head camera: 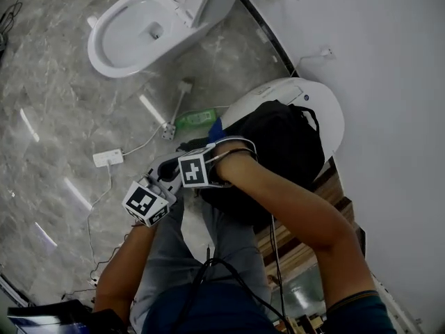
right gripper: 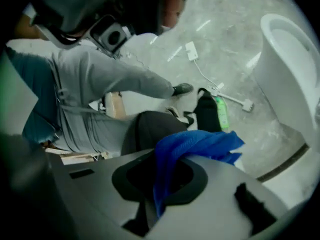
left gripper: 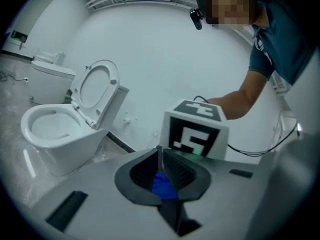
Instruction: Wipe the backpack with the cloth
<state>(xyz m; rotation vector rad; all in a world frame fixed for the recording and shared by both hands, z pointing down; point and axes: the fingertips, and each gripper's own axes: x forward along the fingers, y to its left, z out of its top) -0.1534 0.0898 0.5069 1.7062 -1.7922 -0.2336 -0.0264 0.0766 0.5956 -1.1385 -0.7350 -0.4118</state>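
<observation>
The black backpack [head camera: 285,145] lies on a white rounded seat [head camera: 332,113] by the wall, in front of the person's knees. My right gripper [head camera: 212,152] is at the backpack's left edge, shut on the blue cloth [right gripper: 200,146], which drapes out over its jaws. A corner of that cloth [head camera: 216,128] shows past the gripper in the head view. My left gripper [head camera: 163,181] is just left of the right one, its marker cube lower left. Its jaws meet at the tips [left gripper: 159,151] with a bit of blue cloth [left gripper: 162,186] pinched between them.
An open white toilet [head camera: 139,26] stands on the marble floor at the upper left. A green bottle [head camera: 197,117], a white adapter [head camera: 108,158] and cables lie on the floor between it and the backpack. Wooden boards [head camera: 299,249] lie at the lower right by the white wall.
</observation>
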